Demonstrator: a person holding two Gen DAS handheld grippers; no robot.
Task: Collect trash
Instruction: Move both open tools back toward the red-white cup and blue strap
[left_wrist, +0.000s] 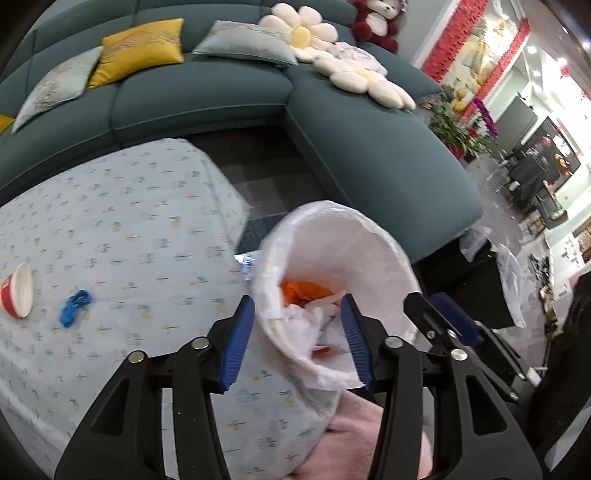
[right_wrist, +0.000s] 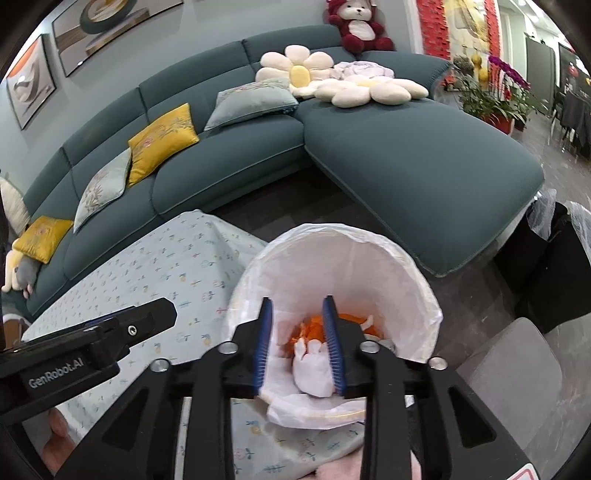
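Note:
A round bin lined with a white bag (left_wrist: 369, 236) stands against the right edge of the cloth-covered table (left_wrist: 129, 221). Orange peel (left_wrist: 303, 290) and white crumpled paper lie in it. My left gripper (left_wrist: 297, 343) is open, its blue pads on either side of the bin's near-left rim without pressing on it. My right gripper (right_wrist: 299, 343) is open over the bin (right_wrist: 332, 258), with a white paper wad (right_wrist: 312, 373) lying loose between its pads. On the table's left lie a red-and-white paper cup (left_wrist: 16, 291) and a blue scrap (left_wrist: 75, 302).
A teal corner sofa (right_wrist: 406, 155) with cushions and flower pillows curves behind the table. A black bin with a clear bag (right_wrist: 554, 258) and a grey stool (right_wrist: 517, 369) stand to the right. Potted plants (right_wrist: 495, 99) are far right. Pink cloth (left_wrist: 362, 435) shows below.

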